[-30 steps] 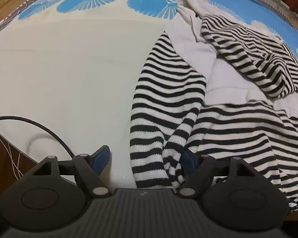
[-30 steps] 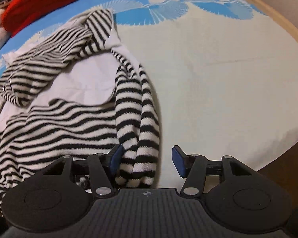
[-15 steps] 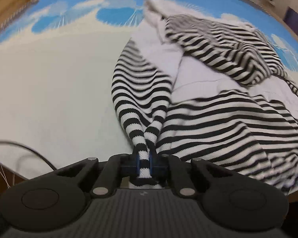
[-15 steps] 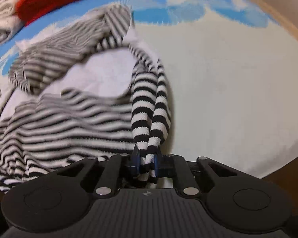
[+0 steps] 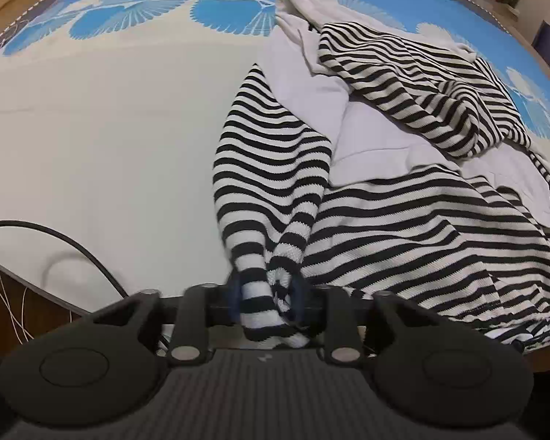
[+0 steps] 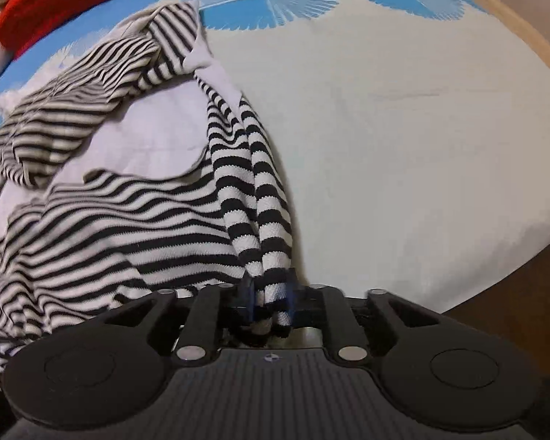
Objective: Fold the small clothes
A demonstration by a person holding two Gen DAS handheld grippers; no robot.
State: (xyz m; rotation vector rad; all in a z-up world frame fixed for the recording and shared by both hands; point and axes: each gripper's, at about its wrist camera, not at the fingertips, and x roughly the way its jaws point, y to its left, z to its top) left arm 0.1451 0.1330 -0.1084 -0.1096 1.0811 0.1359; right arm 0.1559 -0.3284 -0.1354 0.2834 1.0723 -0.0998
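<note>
A black-and-white striped knit garment with a white inner layer lies crumpled on the bed sheet. My left gripper has the bunched left edge of the striped garment between its blue pads. Its jaws are opening, and the fabric still fills the gap and rises to the pads. In the right wrist view the same striped garment spreads to the left. My right gripper holds its bunched right edge, jaws also opening, with cloth touching both pads.
The pale sheet has blue fan prints along its far side. A red cloth lies at the far left. A black cable crosses the sheet's near left corner. Brown wood shows past the bed's near edge.
Both grippers stood open around the striped edges, then clamped tightly on them. Now both pairs of jaws have widened a little, with the fabric still between the pads.
</note>
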